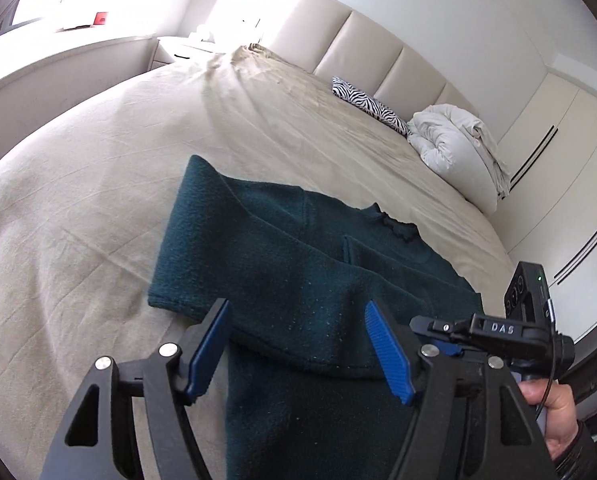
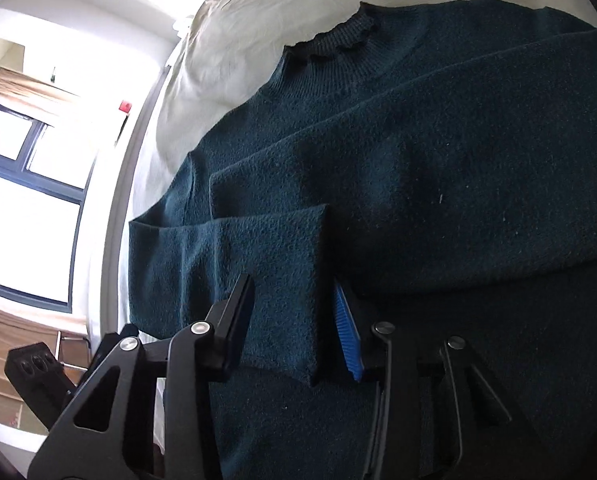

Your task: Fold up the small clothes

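Observation:
A dark teal knit sweater (image 1: 298, 256) lies flat on the beige bed sheet (image 1: 78, 200), its sleeves folded across the body. My left gripper (image 1: 298, 320) is open, its blue pads (image 1: 390, 356) standing either side of a raised fold of the sweater. The right gripper body (image 1: 494, 328) shows at the right, held by a hand. In the right wrist view the sweater (image 2: 418, 152) fills the frame, its ruffled collar (image 2: 334, 36) at the top. My right gripper (image 2: 294, 312) is open around a folded sleeve cuff (image 2: 282, 264).
A zebra-print pillow (image 1: 370, 108) and a rolled white duvet (image 1: 458, 148) lie by the padded headboard (image 1: 358, 44). White wardrobe doors (image 1: 558, 160) stand at the right. A window (image 2: 26, 184) and a low wall (image 1: 58, 68) border the bed's far side.

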The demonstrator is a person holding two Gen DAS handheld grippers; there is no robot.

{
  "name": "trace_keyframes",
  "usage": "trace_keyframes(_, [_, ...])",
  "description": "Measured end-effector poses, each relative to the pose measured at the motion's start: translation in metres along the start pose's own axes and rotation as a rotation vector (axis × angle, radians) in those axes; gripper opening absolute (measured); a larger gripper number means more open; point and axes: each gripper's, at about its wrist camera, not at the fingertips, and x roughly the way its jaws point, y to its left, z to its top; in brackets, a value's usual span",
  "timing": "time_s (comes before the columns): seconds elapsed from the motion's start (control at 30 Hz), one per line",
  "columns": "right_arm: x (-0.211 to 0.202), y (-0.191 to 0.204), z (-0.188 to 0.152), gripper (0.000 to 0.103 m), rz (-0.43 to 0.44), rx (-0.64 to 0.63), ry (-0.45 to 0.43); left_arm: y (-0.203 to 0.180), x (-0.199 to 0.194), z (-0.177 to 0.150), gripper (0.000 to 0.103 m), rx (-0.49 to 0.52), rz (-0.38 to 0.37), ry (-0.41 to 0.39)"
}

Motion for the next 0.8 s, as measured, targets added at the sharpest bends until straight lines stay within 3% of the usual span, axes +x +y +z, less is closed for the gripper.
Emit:
trace_keyframes(0.1, [0.013, 0.005, -0.001, 0.034, -0.023, -0.013, 0.014, 0.008, -0.005, 0.008, 0.067, -0.012, 0.0, -0.013])
trace_keyframes(0.23, [0.008, 0.012, 0.003, 0.008, -0.034, -0.042, -0.008, 0.021, -0.01, 0.022, 0.063, -0.03, -0.005, -0.025])
trace_keyframes(0.5, [-0.031, 0.03, 0.016, 0.007, -0.039, -0.121, -0.101, 0.047, -0.006, 0.053, 0.063, -0.078, 0.004, -0.021])
trace_keyframes(0.67, [-0.059, 0.005, 0.025, 0.007, -0.064, -0.102, -0.13, 0.059, 0.018, 0.072, 0.063, -0.096, 0.007, 0.053])
trace_keyframes(0.8, [-0.071, -0.015, 0.035, 0.007, -0.093, -0.096, -0.128, 0.062, 0.053, 0.083, 0.057, -0.094, 0.03, 0.142])
